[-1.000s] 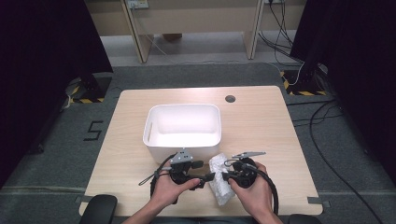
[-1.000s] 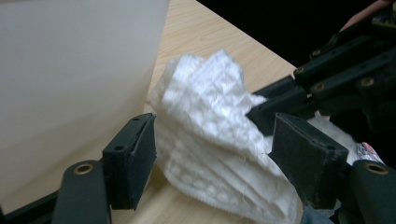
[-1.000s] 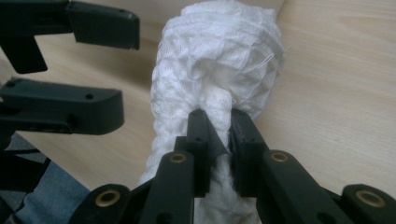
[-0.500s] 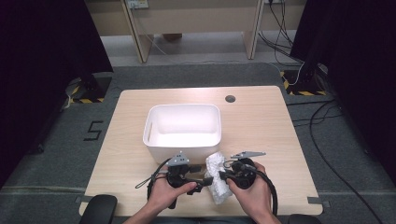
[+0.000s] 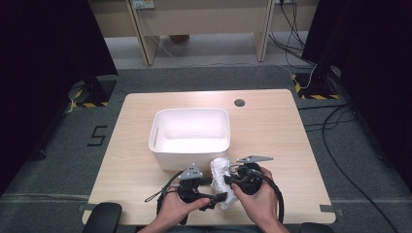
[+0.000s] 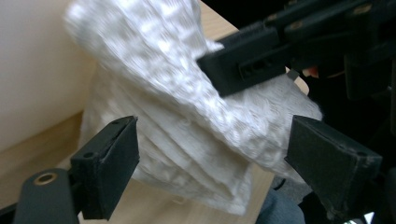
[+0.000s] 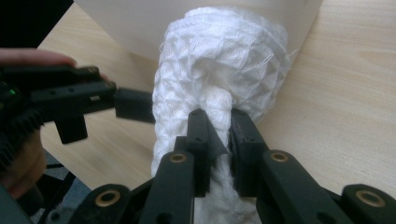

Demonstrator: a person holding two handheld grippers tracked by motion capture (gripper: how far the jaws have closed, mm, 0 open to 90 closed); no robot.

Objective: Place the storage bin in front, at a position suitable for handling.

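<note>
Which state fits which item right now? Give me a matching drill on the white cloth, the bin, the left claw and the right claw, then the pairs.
Items:
1. white cloth
2. white bin
3. left claw
4. right claw

States:
A. jaws pinched on a fold of fabric
B. sits mid-table, nothing inside
C. jaws just opened, standing apart on either side of the fabric without pressing it
D. bunched up, held off the table by the bin's near wall

Pairs: 1-D, 2-B, 3-C, 4-A
</note>
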